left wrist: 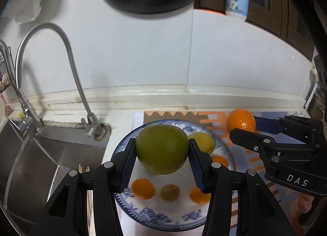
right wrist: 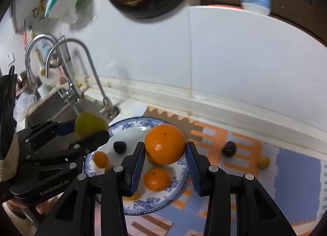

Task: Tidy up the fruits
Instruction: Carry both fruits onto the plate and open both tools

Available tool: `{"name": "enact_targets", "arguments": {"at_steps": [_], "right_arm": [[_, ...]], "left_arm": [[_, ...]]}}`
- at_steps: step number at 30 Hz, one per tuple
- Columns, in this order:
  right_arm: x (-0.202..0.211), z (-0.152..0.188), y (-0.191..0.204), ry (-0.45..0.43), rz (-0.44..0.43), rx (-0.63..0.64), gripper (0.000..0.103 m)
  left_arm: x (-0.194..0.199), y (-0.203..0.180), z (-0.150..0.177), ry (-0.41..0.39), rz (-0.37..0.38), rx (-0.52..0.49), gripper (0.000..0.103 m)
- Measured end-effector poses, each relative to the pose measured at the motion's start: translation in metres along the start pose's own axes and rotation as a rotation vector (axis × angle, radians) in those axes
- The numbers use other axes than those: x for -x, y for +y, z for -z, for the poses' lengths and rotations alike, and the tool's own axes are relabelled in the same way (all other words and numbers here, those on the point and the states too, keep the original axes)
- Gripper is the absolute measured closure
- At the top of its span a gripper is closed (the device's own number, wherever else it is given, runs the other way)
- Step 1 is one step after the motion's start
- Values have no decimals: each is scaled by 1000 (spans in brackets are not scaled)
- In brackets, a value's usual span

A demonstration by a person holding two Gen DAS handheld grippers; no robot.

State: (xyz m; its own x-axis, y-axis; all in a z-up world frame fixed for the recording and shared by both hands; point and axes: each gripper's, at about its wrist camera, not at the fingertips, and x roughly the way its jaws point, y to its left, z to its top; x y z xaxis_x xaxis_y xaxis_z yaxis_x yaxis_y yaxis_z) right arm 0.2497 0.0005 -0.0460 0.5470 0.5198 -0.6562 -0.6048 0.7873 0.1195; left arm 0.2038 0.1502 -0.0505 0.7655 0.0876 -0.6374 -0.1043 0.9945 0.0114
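1. While both of my tools are loaded, the green fruit [left wrist: 162, 149] comes first — round, firm-looking, smooth-skinned, clamped at its widest girth and held above the blue-patterned plate [left wrist: 155, 215]. I judge it fairly heavy and apt to slip if gripped off its middle.
2. Large orange [right wrist: 165, 144] — pebbled rind, likely better purchase; taken across its middle, it hangs over the plate's far part.
3. Left gripper [left wrist: 162, 155] — jaws closed to the fruit's width, blue ribbed pads pressed to either flank, fingers pointing toward the back wall.
4. Right gripper [right wrist: 166, 154] — likewise closed on the orange, level, just beside the left one, which it sees from the side.
5. Already on the plate: small oranges [left wrist: 143, 188], a yellow fruit [left wrist: 204, 142], a small greenish one [left wrist: 170, 192], a dark one [right wrist: 119, 146].
6. Off the plate, on the patterned mat [right wrist: 296, 174]: a dark fruit [right wrist: 229, 148] and a small yellow one [right wrist: 263, 161].
7. Sink [left wrist: 40, 164] and faucet [left wrist: 67, 56] to the left.
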Motion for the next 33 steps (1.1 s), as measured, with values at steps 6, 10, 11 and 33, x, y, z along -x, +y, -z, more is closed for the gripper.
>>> {"name": "enact_targets", "arguments": {"at_steps": [6,10,11,33], "right_arm": [[-18,6,14,40,-25,35,61],[-26,12,20,62,-40,47,61],[-29,14,22,68,-43,50,61],[-20,17,14,47,-40,-8,56]], "left_arm": [[-11,10,15,28,-3,-22,54],[-20,14,22,53,11,-27,54],[-22,15,23,60,15,-28,54],[-8,3,15,28,-39,-92,38]]}}
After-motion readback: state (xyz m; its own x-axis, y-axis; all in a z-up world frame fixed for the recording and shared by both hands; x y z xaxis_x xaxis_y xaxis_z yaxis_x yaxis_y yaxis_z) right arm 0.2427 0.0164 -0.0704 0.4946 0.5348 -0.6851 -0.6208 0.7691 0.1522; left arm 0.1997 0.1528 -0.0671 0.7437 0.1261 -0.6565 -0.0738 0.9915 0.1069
